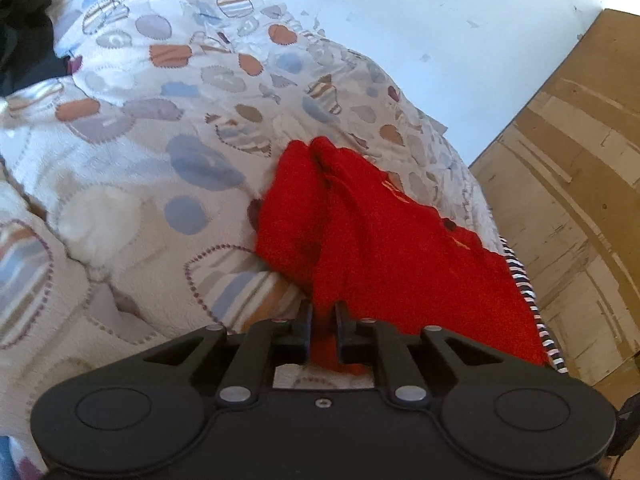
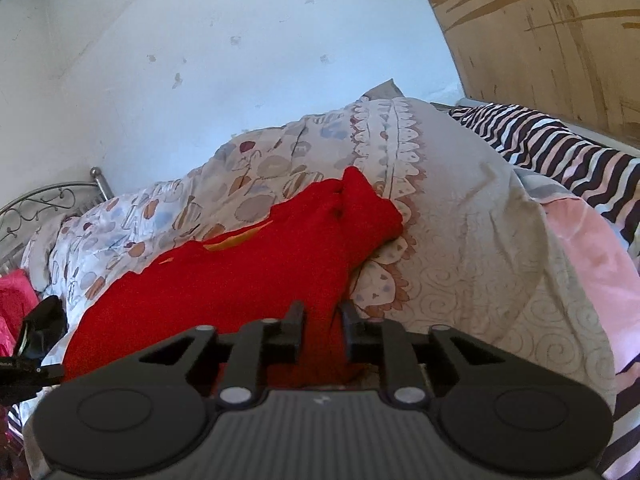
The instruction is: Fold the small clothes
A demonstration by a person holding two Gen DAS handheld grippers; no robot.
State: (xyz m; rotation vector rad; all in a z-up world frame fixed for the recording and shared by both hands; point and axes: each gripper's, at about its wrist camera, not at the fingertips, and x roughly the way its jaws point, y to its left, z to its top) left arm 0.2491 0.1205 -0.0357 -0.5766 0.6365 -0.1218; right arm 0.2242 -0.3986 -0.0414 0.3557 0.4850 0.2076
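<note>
Left gripper (image 1: 323, 316) and right gripper (image 2: 322, 318), each seen from its own wrist camera, both hold one red knitted garment (image 1: 360, 232) (image 2: 248, 276). In each view the two black fingers (image 1: 307, 320) (image 2: 294, 322) are nearly pressed together, pinching a bunched fold of the red fabric that fills the narrow gap between them. The garment lies draped over a cream quilted bedspread printed with blue, brown and striped patches (image 1: 140, 152) (image 2: 256, 168), spread across the bed. It stretches from the fingers toward the wall side of the bed, its far end gathered into a rounded lump. Small yellow markings show on its upper surface. A striped black, white and pink cloth (image 1: 532, 304) (image 2: 560, 148) borders the bedspread at the bed's edge beside a brown wood-grain panel (image 1: 568, 184) (image 2: 540, 32). A pale blue-white wall (image 1: 420, 20) (image 2: 240, 60) rises behind the bed. A curled metal bed frame (image 2: 52, 200) stands at one end of the bed.
</note>
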